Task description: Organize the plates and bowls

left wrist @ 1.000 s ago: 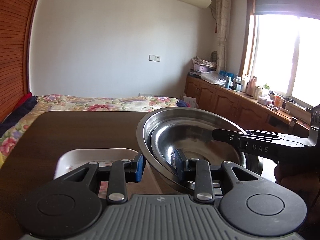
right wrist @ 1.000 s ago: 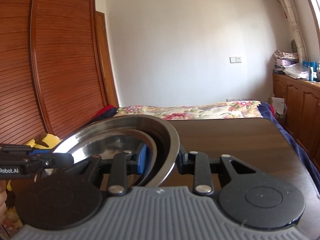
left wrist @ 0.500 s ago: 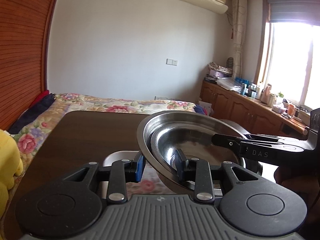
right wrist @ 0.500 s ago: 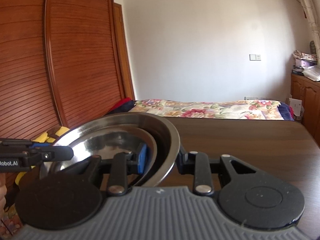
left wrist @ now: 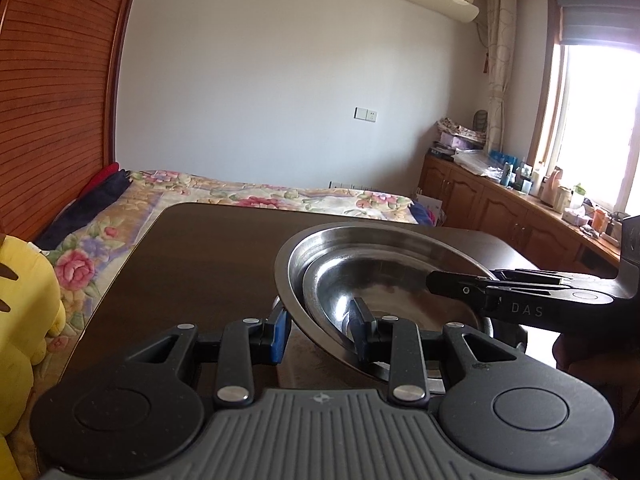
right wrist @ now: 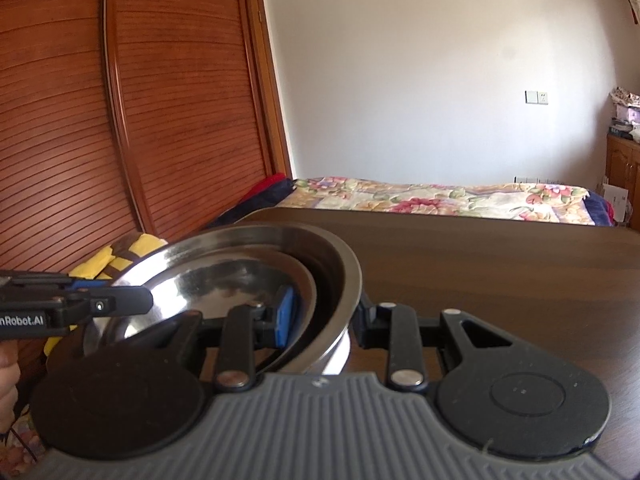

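Note:
Two nested steel bowls hang tilted above the dark wooden table (left wrist: 208, 260): a large outer bowl (left wrist: 360, 236) with a smaller inner bowl (left wrist: 380, 284) inside it. My left gripper (left wrist: 320, 332) is shut on the near left rim, one finger outside and one inside. My right gripper (left wrist: 432, 280) reaches in from the right and clamps the opposite rim. In the right wrist view the outer bowl (right wrist: 344, 272) and inner bowl (right wrist: 224, 280) sit between my right gripper's (right wrist: 326, 320) fingers. There the left gripper (right wrist: 148, 302) comes in from the left.
A yellow plush toy (left wrist: 24, 300) lies off the table's left edge, beside a bed with a floral cover (left wrist: 260, 196). A slatted wooden wardrobe (right wrist: 120, 120) fills the left side. Wooden cabinets (left wrist: 500, 208) with clutter run under the window on the right.
Both grippers have carried the bowls leftward over the table. The white floral tray seen below them earlier has dropped out of view, and the yellow plush has come in.

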The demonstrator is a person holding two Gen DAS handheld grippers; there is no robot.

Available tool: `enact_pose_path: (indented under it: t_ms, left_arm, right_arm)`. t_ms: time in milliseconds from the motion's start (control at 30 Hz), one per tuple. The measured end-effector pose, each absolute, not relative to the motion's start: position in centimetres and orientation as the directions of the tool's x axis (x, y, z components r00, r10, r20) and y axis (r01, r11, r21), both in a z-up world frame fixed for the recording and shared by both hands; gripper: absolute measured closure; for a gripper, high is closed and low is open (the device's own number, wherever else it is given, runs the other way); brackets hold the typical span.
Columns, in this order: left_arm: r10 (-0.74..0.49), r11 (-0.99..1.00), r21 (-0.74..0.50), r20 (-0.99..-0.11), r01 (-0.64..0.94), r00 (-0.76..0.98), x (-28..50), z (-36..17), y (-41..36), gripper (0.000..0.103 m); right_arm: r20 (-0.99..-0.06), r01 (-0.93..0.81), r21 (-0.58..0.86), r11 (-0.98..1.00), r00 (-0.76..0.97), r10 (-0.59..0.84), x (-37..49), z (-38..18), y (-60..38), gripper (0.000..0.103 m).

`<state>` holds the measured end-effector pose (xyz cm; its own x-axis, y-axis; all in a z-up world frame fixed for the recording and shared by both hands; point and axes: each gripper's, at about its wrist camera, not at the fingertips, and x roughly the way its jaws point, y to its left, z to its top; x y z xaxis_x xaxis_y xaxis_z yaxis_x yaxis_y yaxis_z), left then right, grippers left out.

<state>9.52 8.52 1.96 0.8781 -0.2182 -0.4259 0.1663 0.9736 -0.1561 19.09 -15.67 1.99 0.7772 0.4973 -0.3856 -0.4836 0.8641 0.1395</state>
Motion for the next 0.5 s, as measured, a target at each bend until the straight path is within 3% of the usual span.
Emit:
enact_pose_path:
  t_ms: [500]
  left_arm:
    - [-0.238, 0.969, -0.167, -0.447, 0.180, 0.862, 9.65, 1.19, 9.23, 0.069]
  right_arm:
    - [-0.413, -0.475, 0.151, 0.867, 0.766, 0.492, 19.18, 1.38, -14.87, 0.070]
